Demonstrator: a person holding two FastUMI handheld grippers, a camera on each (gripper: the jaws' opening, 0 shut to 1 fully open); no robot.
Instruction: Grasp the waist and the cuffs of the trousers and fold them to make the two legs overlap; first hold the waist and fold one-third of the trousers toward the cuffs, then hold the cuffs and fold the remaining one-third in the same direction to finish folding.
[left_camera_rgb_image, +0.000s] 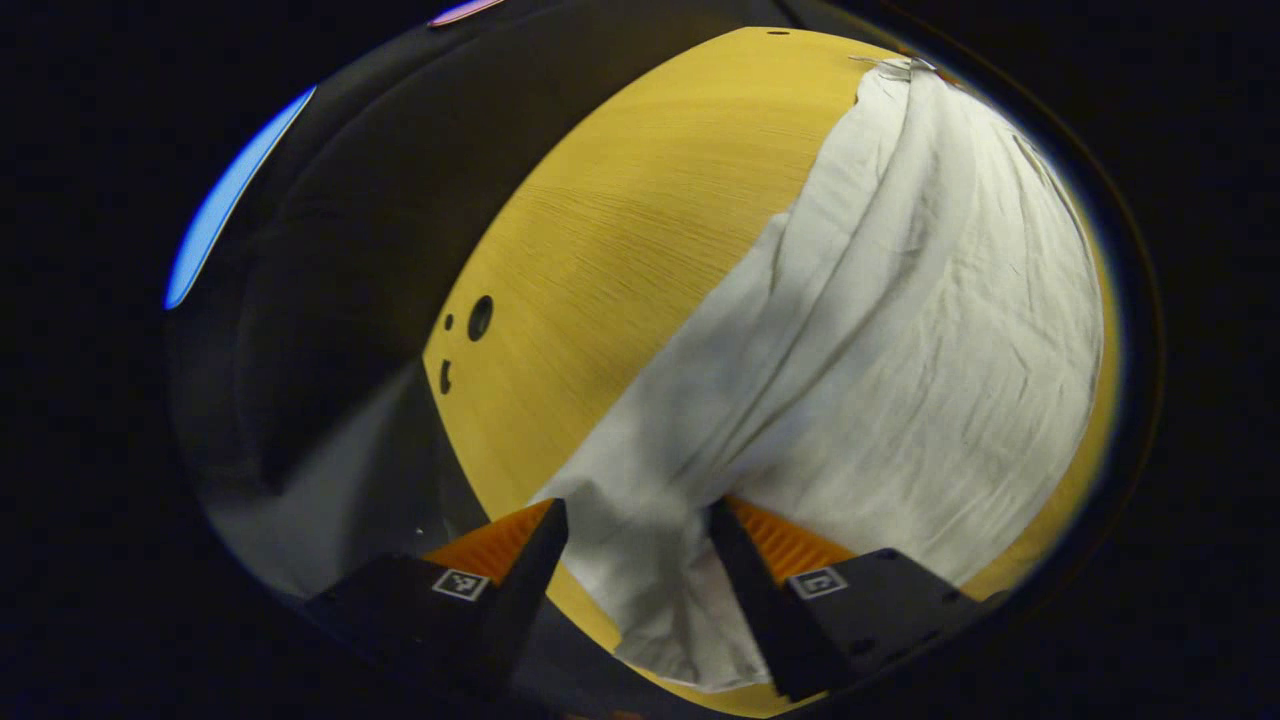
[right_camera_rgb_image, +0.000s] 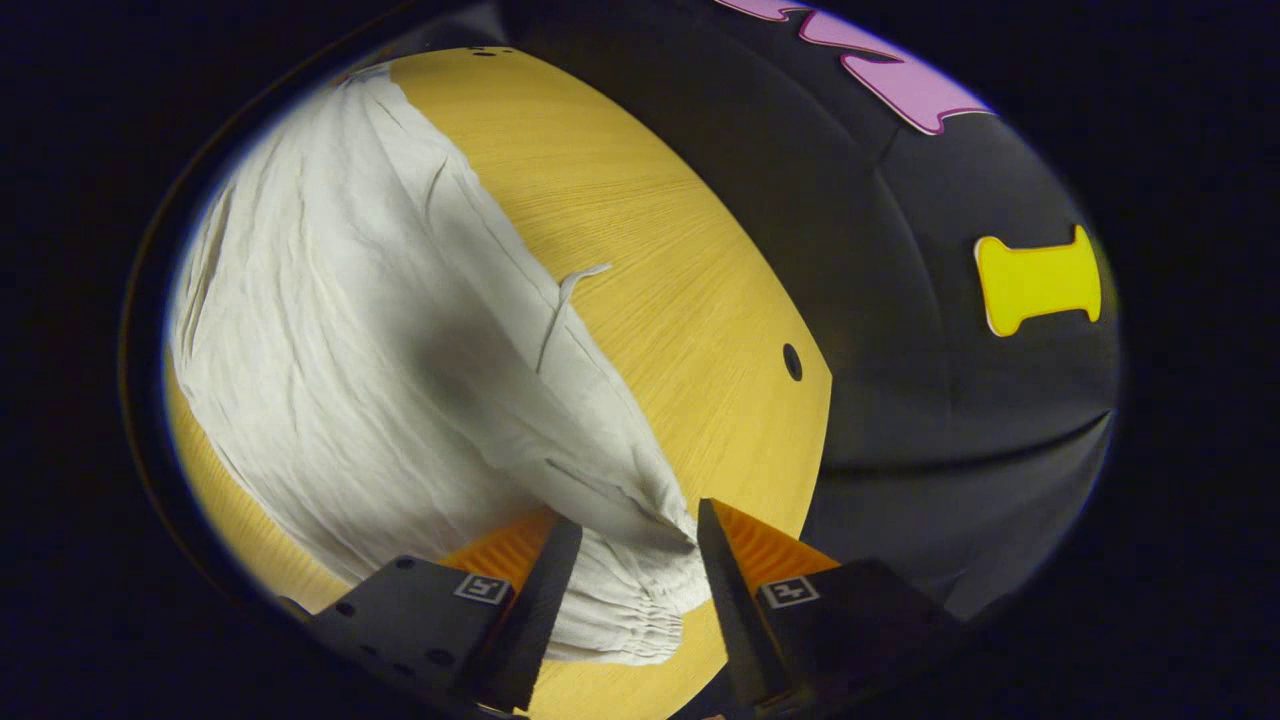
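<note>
Fingers (right_camera_rgb_image: 715, 560) astride gathered waist (right_camera_rgb_image: 630, 610); cuffs (left_camera_rgb_image: 905, 68)

A recording booth rather than a lived-in room: a bare yellow wood-grain bench (right_camera_rgb_image: 690, 300) with drilled round holes (right_camera_rgb_image: 792, 361) near its edge stands against a black cloth wall (right_camera_rgb_image: 930, 400) that closes in directly behind the bench.

- A wooden table (left_camera_rgb_image: 620, 230) with a yellow, fine-grained top is seen in both gripper views; small round holes are drilled near its edges.
- White trousers (left_camera_rgb_image: 900, 330) are spread, wrinkled, directly on the tabletop, covering a large part of it.
- A thin drawstring (right_camera_rgb_image: 560, 305) is laid across the cloth onto the wood.
</note>
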